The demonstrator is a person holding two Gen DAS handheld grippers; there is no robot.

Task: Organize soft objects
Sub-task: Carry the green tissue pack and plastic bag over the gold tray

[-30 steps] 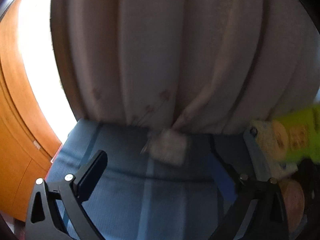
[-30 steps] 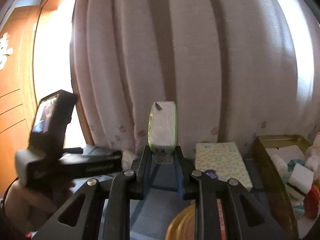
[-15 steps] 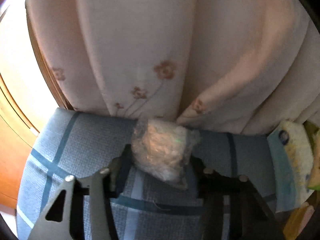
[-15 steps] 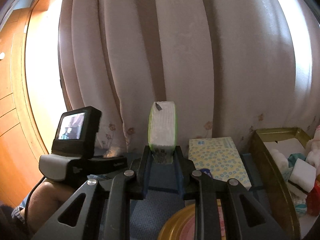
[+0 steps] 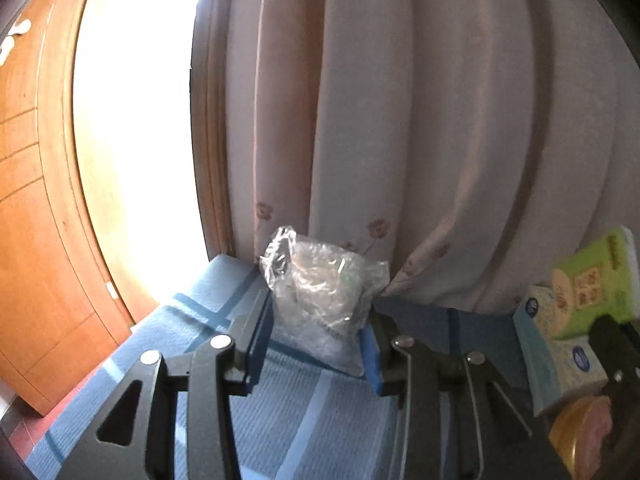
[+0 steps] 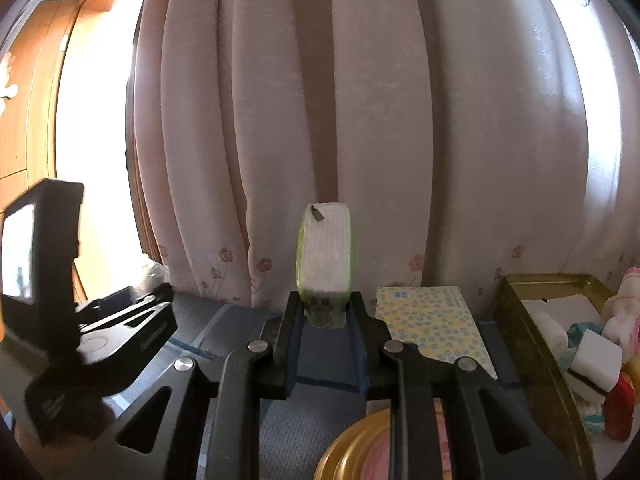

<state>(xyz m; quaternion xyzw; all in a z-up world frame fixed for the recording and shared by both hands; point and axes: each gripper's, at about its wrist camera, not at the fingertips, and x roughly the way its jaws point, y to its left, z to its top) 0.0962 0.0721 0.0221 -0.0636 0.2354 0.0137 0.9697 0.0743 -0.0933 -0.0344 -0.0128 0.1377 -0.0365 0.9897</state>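
Blue checked tablecloth (image 5: 304, 420), pink curtain (image 6: 380, 120) behind; both claws clamped on packets.

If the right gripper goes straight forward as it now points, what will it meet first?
Most likely the curtain. The right gripper already holds the green tissue pack, and only curtain shows behind it; the gap is hard to judge.
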